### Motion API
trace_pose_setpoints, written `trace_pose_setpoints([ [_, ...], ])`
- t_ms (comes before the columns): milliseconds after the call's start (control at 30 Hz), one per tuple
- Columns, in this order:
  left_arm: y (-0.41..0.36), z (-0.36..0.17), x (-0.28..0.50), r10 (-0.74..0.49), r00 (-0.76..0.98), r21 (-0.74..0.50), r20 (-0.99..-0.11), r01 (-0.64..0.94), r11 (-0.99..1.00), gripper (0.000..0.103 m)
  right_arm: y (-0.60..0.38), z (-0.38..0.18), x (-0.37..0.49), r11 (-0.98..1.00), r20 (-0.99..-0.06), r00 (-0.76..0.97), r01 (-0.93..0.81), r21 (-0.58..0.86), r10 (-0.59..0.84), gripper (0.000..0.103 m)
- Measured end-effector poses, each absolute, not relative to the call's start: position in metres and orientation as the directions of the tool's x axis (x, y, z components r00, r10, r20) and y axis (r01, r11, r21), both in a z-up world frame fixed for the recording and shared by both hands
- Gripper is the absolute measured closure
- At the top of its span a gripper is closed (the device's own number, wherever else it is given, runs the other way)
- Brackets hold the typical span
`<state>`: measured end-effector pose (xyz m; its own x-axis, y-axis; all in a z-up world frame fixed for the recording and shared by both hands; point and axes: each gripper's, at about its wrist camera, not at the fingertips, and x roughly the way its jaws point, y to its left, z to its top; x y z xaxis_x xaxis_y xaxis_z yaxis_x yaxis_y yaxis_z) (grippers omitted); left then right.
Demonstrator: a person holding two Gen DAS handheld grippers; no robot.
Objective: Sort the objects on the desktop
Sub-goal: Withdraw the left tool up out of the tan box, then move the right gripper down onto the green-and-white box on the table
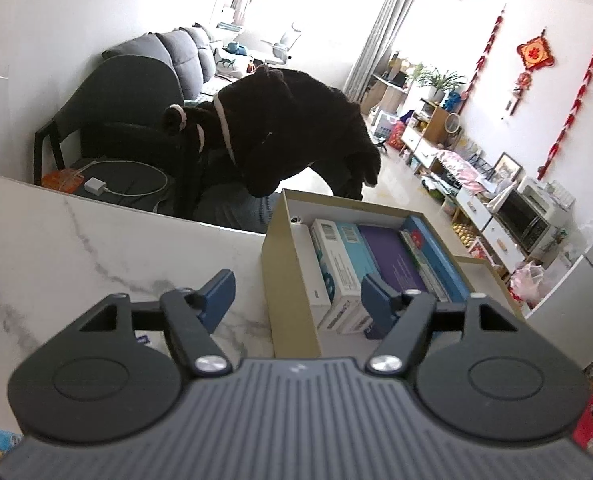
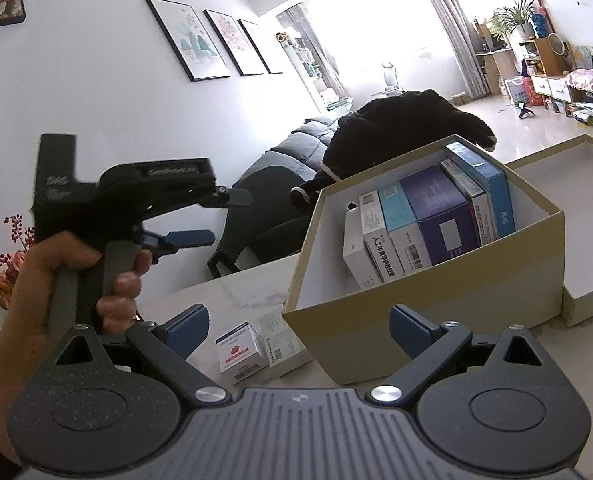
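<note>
Cardboard box [image 2: 416,304] already packed upright; strawberry carton [image 2: 238,350] should be gripped squarely by empty, spread right gripper [image 2: 298,334]; left gripper [image 1: 294,300] unclenched, empty.

The box [image 2: 424,300] is packed at its far end; its near end is free. Two cartons [image 2: 256,344] lie beside it on the table [image 1: 96,240].
</note>
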<state>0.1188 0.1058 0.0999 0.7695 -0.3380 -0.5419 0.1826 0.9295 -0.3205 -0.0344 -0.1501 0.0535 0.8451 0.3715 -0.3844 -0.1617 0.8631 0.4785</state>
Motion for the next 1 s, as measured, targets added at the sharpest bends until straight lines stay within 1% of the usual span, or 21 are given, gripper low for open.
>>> trace_pose_setpoints([
  [300,0.131,0.099,0.081,-0.382,0.787,-0.368,-0.484,0.213,0.905,0.025,-0.144,0.051,-0.032,0.867,-0.398,0.837,-0.165,0.47,0.375,0.005],
  [433,0.142,0.096,0.065,-0.379,0.8,-0.373,-0.465,0.211,0.903,0.022,-0.14,0.05,-0.029,0.867,-0.405,0.831,-0.172,0.467,0.383,0.005],
  [633,0.159,0.085,0.049,-0.337,0.818,-0.368,-0.465,0.168,0.915,0.017,-0.133,0.046,-0.024,0.868,-0.417,0.818,-0.187,0.46,0.397,0.005],
  [833,0.18,0.071,0.037,-0.296,0.827,-0.388,-0.478,0.104,0.916,0.008,-0.123,0.041,-0.019,0.871,-0.44,0.8,-0.199,0.449,0.409,0.005],
  [900,0.186,0.066,0.035,-0.275,0.83,-0.386,-0.485,0.079,0.919,0.003,-0.118,0.039,-0.017,0.873,-0.451,0.791,-0.204,0.443,0.413,0.005],
  [1000,0.196,0.058,0.03,-0.243,0.833,-0.382,-0.496,0.042,0.923,0.0,-0.109,0.034,-0.013,0.878,-0.475,0.773,-0.216,0.426,0.421,0.005],
])
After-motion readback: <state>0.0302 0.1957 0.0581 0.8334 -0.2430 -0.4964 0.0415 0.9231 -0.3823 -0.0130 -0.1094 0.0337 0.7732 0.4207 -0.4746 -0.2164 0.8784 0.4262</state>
